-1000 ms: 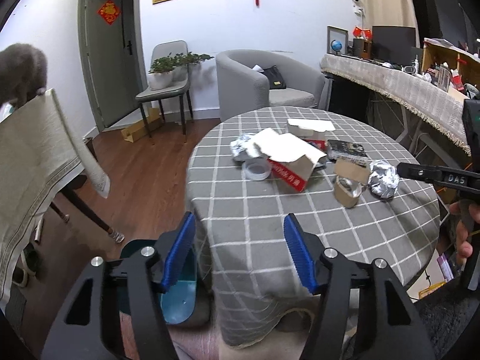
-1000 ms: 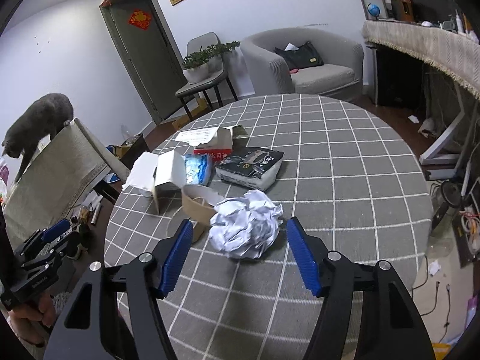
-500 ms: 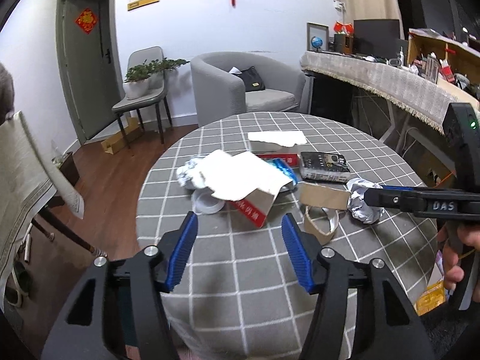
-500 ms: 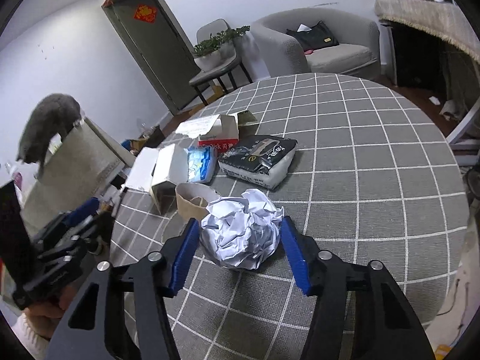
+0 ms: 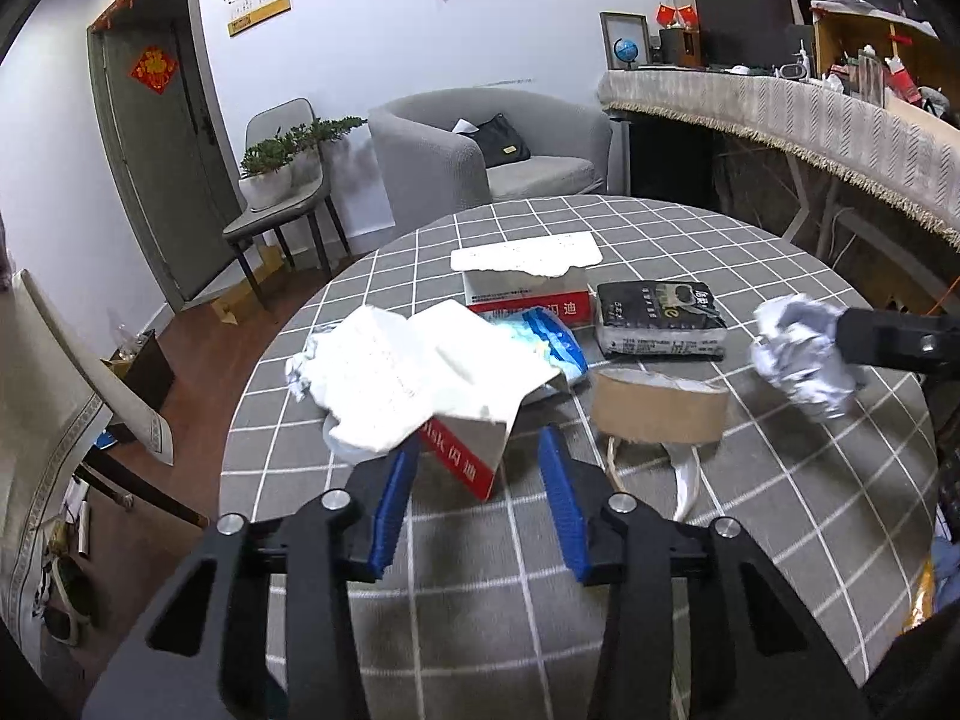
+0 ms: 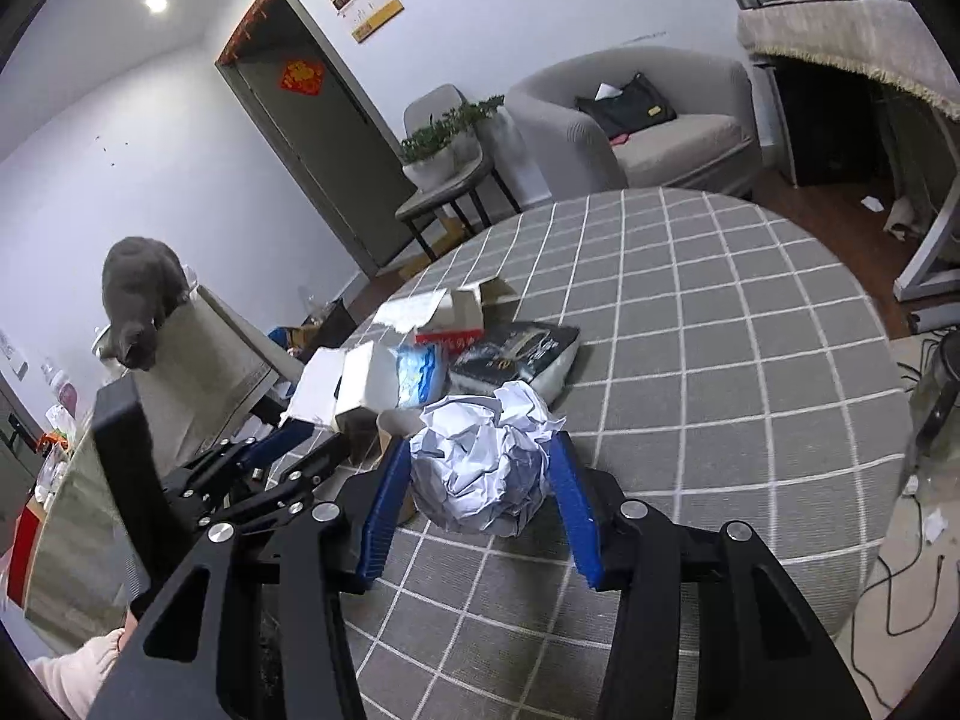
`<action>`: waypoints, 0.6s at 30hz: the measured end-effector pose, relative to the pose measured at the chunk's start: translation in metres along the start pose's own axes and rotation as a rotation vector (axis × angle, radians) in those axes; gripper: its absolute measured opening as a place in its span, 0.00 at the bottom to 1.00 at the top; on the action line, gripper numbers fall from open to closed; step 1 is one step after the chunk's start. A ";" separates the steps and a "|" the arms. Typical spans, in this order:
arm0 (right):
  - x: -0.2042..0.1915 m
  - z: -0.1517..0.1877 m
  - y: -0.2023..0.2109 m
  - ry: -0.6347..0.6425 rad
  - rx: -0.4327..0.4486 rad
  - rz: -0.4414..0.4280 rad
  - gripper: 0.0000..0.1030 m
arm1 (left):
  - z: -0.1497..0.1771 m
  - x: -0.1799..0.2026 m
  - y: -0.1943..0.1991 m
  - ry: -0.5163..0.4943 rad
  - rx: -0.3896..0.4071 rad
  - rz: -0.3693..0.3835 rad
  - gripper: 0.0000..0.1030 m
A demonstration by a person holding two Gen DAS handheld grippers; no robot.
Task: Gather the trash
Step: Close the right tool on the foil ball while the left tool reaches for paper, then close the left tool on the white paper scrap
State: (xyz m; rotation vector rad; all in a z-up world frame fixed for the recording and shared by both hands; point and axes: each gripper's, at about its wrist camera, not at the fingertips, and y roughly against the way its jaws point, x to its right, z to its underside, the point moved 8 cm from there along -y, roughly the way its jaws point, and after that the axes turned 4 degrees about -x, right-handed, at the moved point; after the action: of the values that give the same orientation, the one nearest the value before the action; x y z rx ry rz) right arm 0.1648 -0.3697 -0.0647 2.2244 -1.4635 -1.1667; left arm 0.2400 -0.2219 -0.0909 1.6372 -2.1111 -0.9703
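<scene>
Trash lies on a round table with a grey checked cloth point(image 5: 780, 480). My right gripper point(image 6: 480, 468) is shut on a crumpled white paper ball point(image 6: 486, 462), which also shows in the left wrist view point(image 5: 801, 354). My left gripper point(image 5: 477, 474) is open, its blue pads on either side of the corner of a torn red and white carton point(image 5: 462, 450) under white paper point(image 5: 414, 372). A brown cardboard tape ring point(image 5: 657, 411), a black packet point(image 5: 657, 318), a blue wrapper point(image 5: 555, 342) and a second red and white carton point(image 5: 525, 288) lie behind.
A grey cat point(image 6: 141, 300) stands on a cloth-covered surface left of the table. A grey armchair point(image 5: 486, 156), a chair with a potted plant point(image 5: 276, 180) and a draped counter point(image 5: 810, 114) stand beyond the table. Cables lie on the floor point(image 6: 900, 588) at the right.
My right gripper has moved onto the paper ball and closed on it. My left gripper has moved forward over the table to the torn carton.
</scene>
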 end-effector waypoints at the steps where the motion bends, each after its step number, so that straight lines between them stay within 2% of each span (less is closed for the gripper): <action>1: 0.002 -0.002 0.003 -0.005 0.009 0.001 0.47 | -0.002 0.000 -0.002 -0.001 0.003 -0.007 0.41; 3: 0.007 -0.003 0.007 -0.020 0.020 0.004 0.47 | -0.003 0.000 -0.004 0.000 0.006 -0.017 0.35; 5: 0.008 -0.004 0.007 -0.023 0.023 0.004 0.47 | -0.005 -0.001 -0.007 0.007 0.002 -0.023 0.35; 7: 0.005 -0.005 0.007 -0.017 0.025 0.003 0.47 | -0.006 -0.001 -0.008 0.015 0.002 -0.017 0.27; 9: 0.002 -0.004 0.005 -0.006 0.020 0.008 0.47 | -0.007 -0.001 -0.007 0.016 0.007 -0.009 0.16; 18: -0.024 -0.013 -0.004 0.037 0.052 0.012 0.47 | -0.016 -0.020 0.011 0.053 0.053 0.016 0.06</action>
State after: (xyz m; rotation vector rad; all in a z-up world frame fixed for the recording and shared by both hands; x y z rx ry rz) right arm 0.1724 -0.3504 -0.0472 2.2559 -1.5065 -1.0896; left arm 0.2474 -0.2073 -0.0685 1.6490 -2.1286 -0.8636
